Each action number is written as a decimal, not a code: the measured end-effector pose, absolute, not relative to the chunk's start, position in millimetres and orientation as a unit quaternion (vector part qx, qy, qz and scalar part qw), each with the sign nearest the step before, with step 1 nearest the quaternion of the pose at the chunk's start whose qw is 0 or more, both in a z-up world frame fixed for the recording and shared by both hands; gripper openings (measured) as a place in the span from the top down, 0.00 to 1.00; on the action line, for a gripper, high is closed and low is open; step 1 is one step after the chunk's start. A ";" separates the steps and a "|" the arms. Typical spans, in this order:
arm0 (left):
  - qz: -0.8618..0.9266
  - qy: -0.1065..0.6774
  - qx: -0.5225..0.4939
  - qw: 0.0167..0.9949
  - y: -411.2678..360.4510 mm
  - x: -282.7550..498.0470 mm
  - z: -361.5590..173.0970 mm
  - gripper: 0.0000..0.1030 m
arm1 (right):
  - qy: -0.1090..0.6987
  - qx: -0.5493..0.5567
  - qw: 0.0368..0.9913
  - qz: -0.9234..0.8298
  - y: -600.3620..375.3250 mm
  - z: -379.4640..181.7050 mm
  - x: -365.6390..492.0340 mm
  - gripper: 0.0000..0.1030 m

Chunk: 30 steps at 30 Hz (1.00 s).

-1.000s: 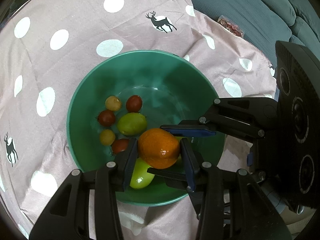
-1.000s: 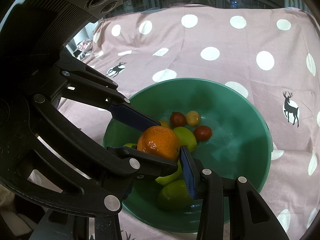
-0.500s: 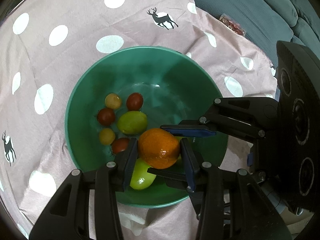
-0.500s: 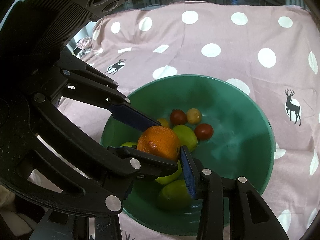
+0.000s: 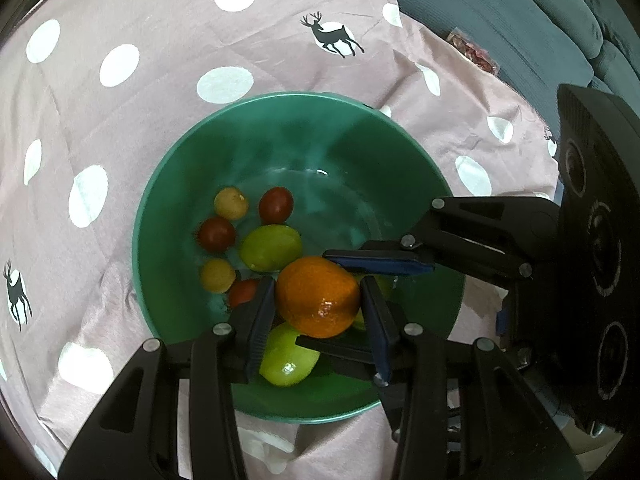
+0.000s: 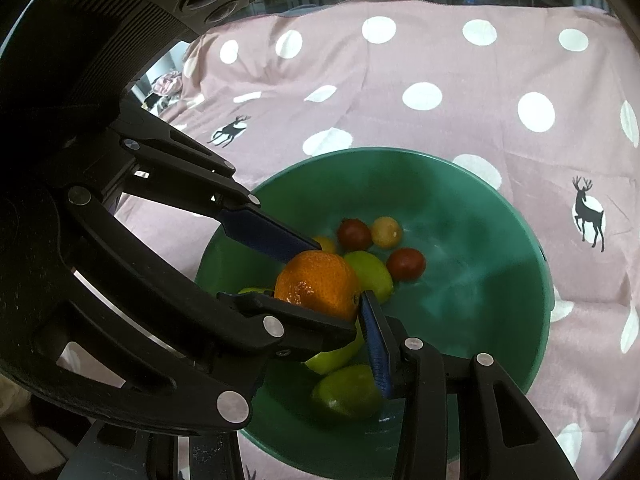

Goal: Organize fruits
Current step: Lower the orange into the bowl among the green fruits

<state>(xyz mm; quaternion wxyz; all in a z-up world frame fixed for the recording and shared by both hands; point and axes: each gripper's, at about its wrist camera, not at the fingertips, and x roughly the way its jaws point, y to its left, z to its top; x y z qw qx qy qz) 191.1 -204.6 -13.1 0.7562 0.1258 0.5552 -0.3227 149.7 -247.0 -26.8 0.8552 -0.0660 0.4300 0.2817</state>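
An orange [image 5: 318,298] [image 6: 318,284] hangs just above the near side of a green bowl [image 5: 138,240] [image 6: 546,280]. My left gripper [image 5: 318,300] is shut on it, blue pads pressing its left and right sides. My right gripper [image 6: 320,292] comes in from the right in the left wrist view and is shut on the same orange, one pad [image 5: 378,262] above it and the other finger beneath. In the bowl lie green fruits [image 5: 272,248] [image 5: 288,356] and several small red and yellow tomatoes [image 5: 276,204]. In the right wrist view the left gripper's frame hides my right gripper's left finger.
The bowl rests on a pink cloth [image 5: 120,80] with white dots and deer prints. A teal sofa cushion [image 5: 500,12] lies at the upper right of the left wrist view, with a small snack packet [image 5: 476,54] on it.
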 end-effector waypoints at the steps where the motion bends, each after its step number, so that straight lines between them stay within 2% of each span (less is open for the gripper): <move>1: -0.322 0.556 0.125 0.756 -204.6 191.3 -13.5 0.59 | 0.431 -0.066 0.855 0.282 -246.6 -27.0 151.4 0.57; 30: -0.278 0.567 0.138 0.764 -202.5 201.7 -23.0 0.57 | 0.439 -0.067 0.852 0.276 -244.5 -26.0 152.3 0.57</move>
